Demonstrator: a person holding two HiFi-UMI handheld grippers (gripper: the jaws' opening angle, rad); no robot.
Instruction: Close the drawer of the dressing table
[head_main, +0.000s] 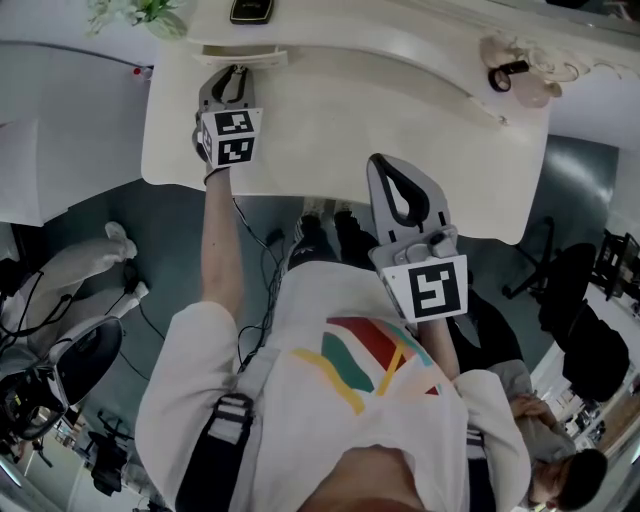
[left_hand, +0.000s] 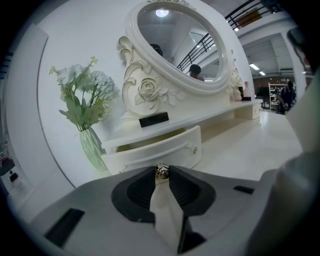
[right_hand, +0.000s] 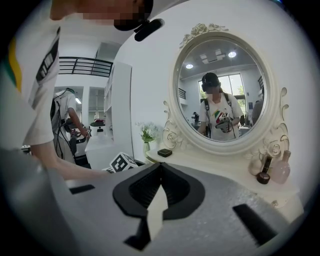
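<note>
- Cream dressing table (head_main: 330, 130) with a curved front edge, seen from above over a grey floor.
- Drawer (left_hand: 155, 150): set under the raised shelf at the table's left rear. It stands pulled part-way out, with a strip of its inside showing above the front panel.
- Knob (left_hand: 161, 171): 1 small gold piece at the middle of the drawer front.
- Left gripper (head_main: 235, 72): right at the drawer front, its 2 jaws pinched on the knob.
- Right gripper (head_main: 384, 165): well to the right of the drawer, over the table's front edge. Its 2 jaws are pressed together with nothing between them.
- Oval mirror (left_hand: 180, 45): above and behind the drawer, in a frame with a carved rose.
- Vase (left_hand: 91, 147): ribbed green glass holding pale flowers, just left of the drawer.
- Black box (left_hand: 153, 119): on the shelf directly above the drawer.
- Bottles (right_hand: 272, 170): at the far right end of the shelf, well apart from the drawer.
</note>
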